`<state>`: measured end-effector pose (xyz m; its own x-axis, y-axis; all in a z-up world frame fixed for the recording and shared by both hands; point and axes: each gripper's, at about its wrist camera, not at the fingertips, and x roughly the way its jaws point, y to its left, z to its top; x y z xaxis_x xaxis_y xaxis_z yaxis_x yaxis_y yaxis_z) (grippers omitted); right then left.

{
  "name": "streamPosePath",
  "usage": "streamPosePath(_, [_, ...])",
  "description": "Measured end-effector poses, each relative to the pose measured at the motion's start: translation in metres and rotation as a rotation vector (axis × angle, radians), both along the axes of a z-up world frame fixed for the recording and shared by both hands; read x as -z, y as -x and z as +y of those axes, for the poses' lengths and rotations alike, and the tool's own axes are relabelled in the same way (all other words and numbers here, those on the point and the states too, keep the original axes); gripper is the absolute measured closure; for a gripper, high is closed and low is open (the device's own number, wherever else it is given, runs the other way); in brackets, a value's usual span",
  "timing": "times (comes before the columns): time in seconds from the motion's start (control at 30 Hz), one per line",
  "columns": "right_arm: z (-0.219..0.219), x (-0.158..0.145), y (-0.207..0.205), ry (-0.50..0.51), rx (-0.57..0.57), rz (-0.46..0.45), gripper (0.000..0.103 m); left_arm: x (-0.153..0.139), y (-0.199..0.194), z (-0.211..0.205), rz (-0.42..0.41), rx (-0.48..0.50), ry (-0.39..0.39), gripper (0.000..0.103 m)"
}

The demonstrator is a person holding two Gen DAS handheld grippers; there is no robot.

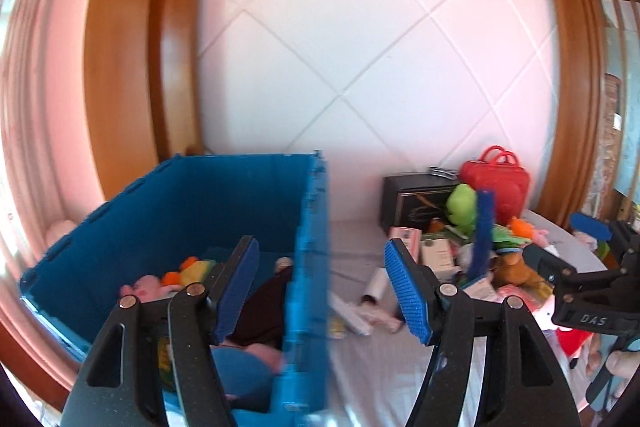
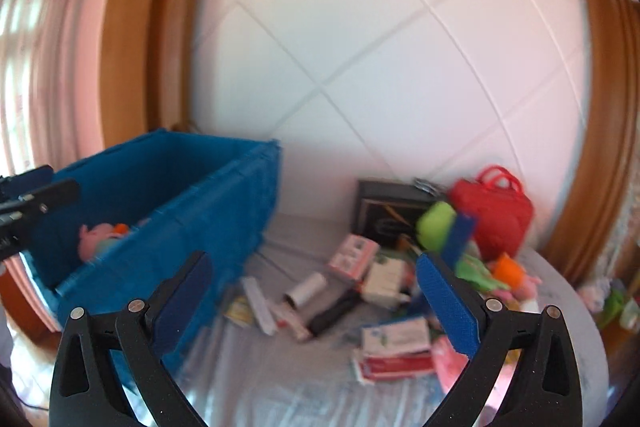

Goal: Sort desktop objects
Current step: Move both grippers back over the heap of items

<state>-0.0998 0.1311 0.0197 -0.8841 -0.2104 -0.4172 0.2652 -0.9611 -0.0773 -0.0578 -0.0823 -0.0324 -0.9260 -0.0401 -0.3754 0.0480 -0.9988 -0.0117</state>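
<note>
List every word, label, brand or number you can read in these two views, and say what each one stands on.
"DAS": raised letters on the black body of the right gripper, seen in the left wrist view.
Black box: gold emblem, no letters legible.
Pink carton: print too blurred to read.
White and red cartons: print too blurred to read.
Blue bin: no lettering visible.

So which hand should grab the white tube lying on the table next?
Probably right. The right gripper is open and aimed at the white tube; the left gripper is open too, facing the blue bin edge.
</note>
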Motion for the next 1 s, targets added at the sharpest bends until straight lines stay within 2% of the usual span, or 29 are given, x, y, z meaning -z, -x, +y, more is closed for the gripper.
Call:
streamPosePath(0.13, [0.065, 0.029, 0.018, 0.002, 0.1, -0.081, 0.0, 0.016, 0.025, 0.051, -0.086, 0.087, -0.01, 0.038])
streamPosePath(0.27, [0.113, 0.065, 0.041, -0.013, 0.149, -0.189, 0.0, 0.059, 0.063, 0.094, -0.236, 0.139, -0.038, 0.038])
streamPosePath(0.43, [0.156, 0.113, 0.07, -0.015, 0.15, -0.32, 0.0, 0.125, 0.1, 0.116, -0.393, 0.074, -0.044, 0.038])
streamPosePath(0.57, [0.171, 0.147, 0.096, -0.003, 0.112, -0.39, 0.0, 0.179, 0.118, 0.12, -0.502, -0.037, -0.028, 0.038])
streamPosePath(0.67, [0.17, 0.166, 0.118, -0.01, 0.067, -0.433, 0.0, 0.204, 0.121, 0.119, -0.512, -0.116, 0.001, 0.038])
streamPosePath(0.77, [0.16, 0.186, 0.141, -0.019, 0.02, -0.477, 0.0, 0.222, 0.139, 0.116, -0.504, -0.174, 0.078, 0.038])
streamPosePath(1.0, [0.123, 0.207, 0.188, -0.06, -0.051, -0.51, 0.0, 0.253, 0.211, 0.078, -0.509, -0.266, 0.127, 0.038])
